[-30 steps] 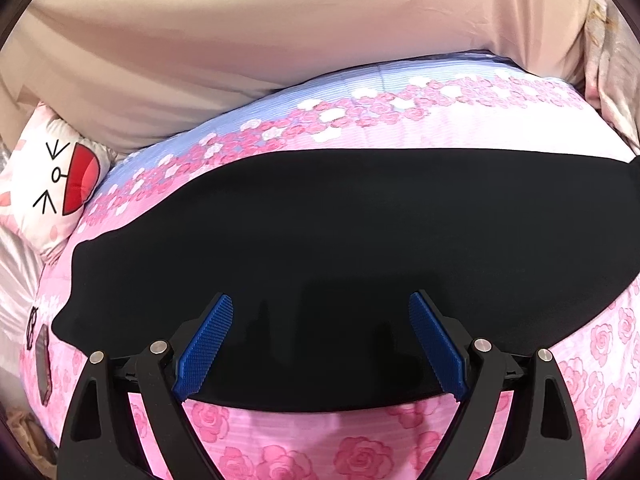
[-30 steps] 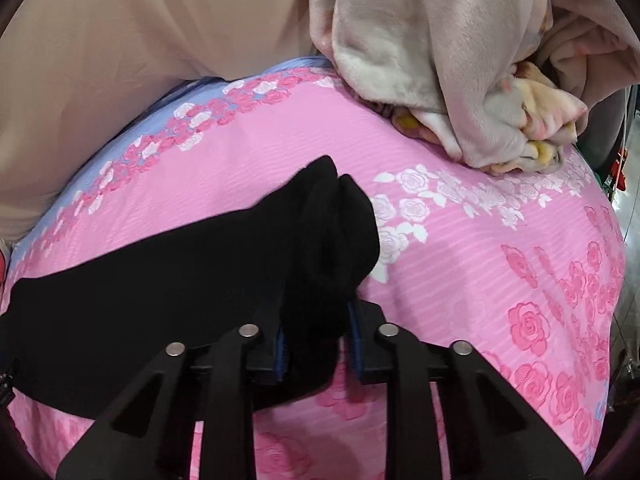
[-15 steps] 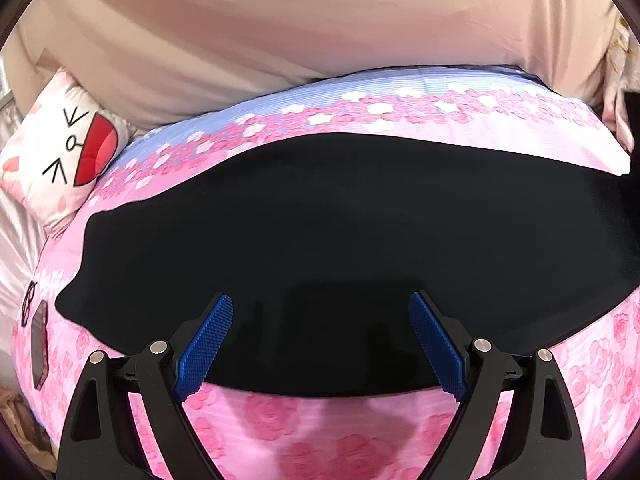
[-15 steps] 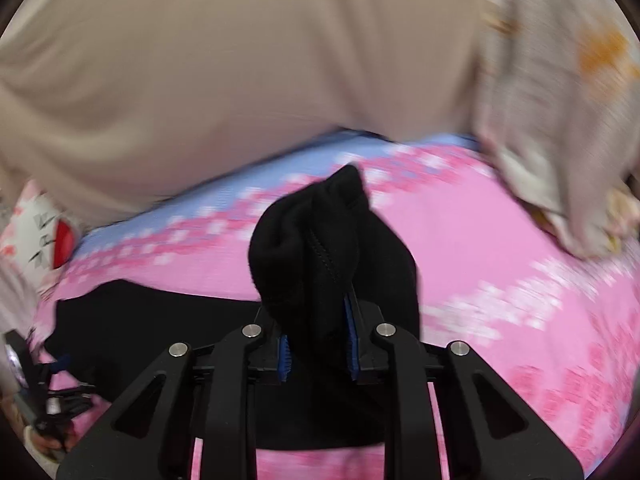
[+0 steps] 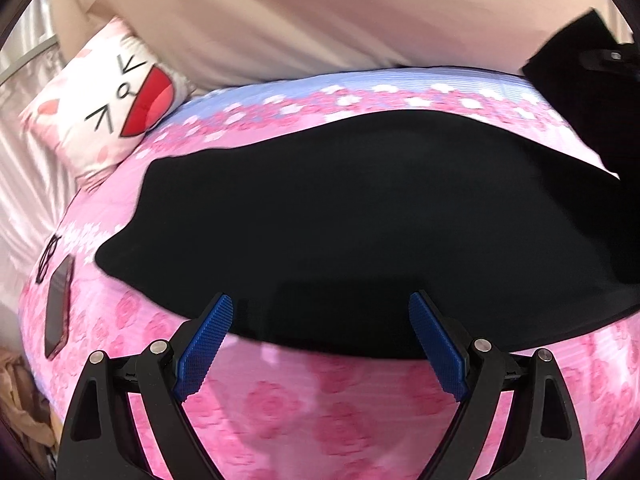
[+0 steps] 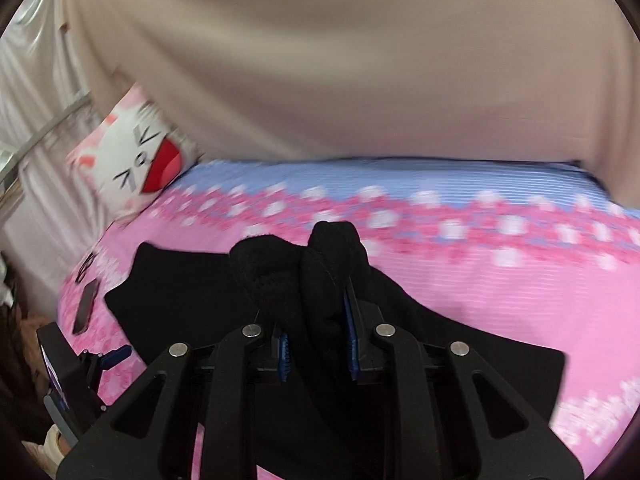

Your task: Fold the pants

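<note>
Gripping black pants (image 6: 312,272) — right gripper (image 6: 318,350)

From my left gripper (image 5: 320,344), jaws spread wide with nothing between them, the way ahead is low and flat: the black pants (image 5: 360,220) lie spread on the pink bedspread (image 5: 304,412), nothing rising off them. To the left I see a dark phone (image 5: 58,304) lying flat near the bed edge, and a cartoon-face pillow (image 5: 108,112) at the far left corner. The beige curtain (image 5: 320,16) closes off the far side. At upper right, the lifted fabric bunch blocks that side. My right gripper (image 6: 318,354) has its gap filled by pants cloth; bare bedspread lies open to its right
</note>
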### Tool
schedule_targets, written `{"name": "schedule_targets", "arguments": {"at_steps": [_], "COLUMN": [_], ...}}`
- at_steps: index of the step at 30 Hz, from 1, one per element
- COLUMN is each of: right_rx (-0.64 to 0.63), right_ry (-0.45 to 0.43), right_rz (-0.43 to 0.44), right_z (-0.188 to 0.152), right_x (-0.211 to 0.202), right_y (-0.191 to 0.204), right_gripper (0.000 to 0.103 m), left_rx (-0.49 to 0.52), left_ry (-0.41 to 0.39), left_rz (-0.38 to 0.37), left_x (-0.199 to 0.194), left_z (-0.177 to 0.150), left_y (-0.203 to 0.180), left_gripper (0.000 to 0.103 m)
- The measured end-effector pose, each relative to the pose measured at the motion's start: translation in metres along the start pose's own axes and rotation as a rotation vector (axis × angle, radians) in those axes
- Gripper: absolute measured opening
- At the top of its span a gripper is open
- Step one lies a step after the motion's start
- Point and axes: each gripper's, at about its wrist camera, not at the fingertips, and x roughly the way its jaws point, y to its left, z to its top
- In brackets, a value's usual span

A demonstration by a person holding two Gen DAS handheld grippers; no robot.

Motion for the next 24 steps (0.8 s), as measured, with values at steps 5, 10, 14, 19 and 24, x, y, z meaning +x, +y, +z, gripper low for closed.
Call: {"name": "schedule_targets", "arguments": {"at_steps": [5,10,14,19,24], "right_rx": [-0.092,-0.156,-0.19,-0.247,-0.189], "right_ry": [0.116,0.214,0.23,0.192,0.114], "right_rz": [0.056,0.053,0.069,0.096,0.054], "right_z": [-0.014,-0.047,-0.067,-0.081,-0.074], "right_x": [0.063,0.101,0.104,0.061,0.014], "right_y": [0.055,0.079,0.083,0.096,0.077], "right_gripper": [0.02,0.02,0.035,0.091,0.066], "left_rx": [-0.063,-0.107,-0.118,-0.114,-0.12], "left_ry": [0.012,0.024,0.024,0.004,-0.025], "left_rz": [0.028,0.048,0.049,0.042,0.033], "left_x": [0.003,0.008,0.011,0.006,0.003], "left_z": [-0.004,-0.005,-0.003,0.004,0.018], "left_y": [0.031,0.055,0.06,0.06,0.061], "left_gripper": [0.087,0.087,0.087,0.087,0.087]}}
